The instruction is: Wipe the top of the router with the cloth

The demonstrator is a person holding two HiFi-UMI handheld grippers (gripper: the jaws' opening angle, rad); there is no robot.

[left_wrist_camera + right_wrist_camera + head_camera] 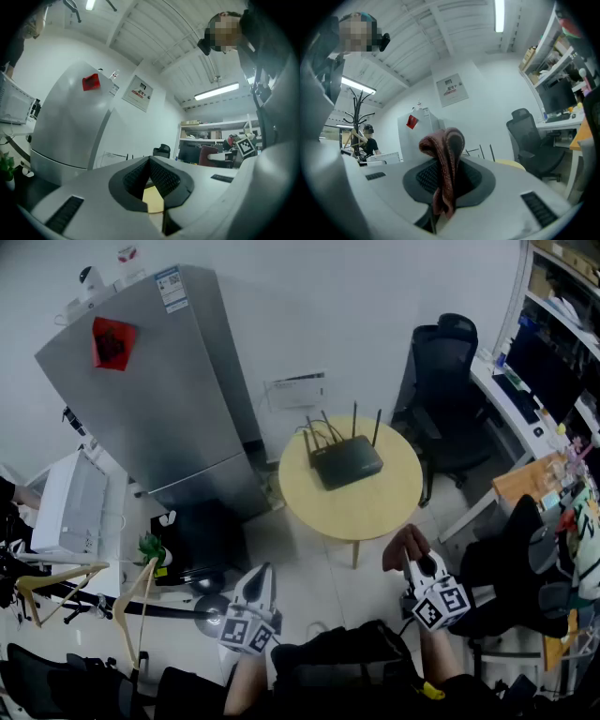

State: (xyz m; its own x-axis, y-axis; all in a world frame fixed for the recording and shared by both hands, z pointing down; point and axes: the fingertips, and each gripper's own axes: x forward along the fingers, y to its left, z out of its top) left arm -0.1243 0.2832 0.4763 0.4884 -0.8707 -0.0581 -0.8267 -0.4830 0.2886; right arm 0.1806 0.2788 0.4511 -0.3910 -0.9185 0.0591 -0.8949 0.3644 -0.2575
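your right gripper (443, 187) has its jaws clamped on the reddish cloth (445, 154), which flops over the tips. left gripper (151, 161) jaw tips are together with nothing between. the router (347, 465) sits on the round table (375, 514) at 12 o'clock, well apart from both grippers.

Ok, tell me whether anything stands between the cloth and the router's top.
Nothing visible does. The right gripper, shut on the cloth, is off the table's near edge. Only bare tabletop lies before the router, whose antennas stand along its far side.
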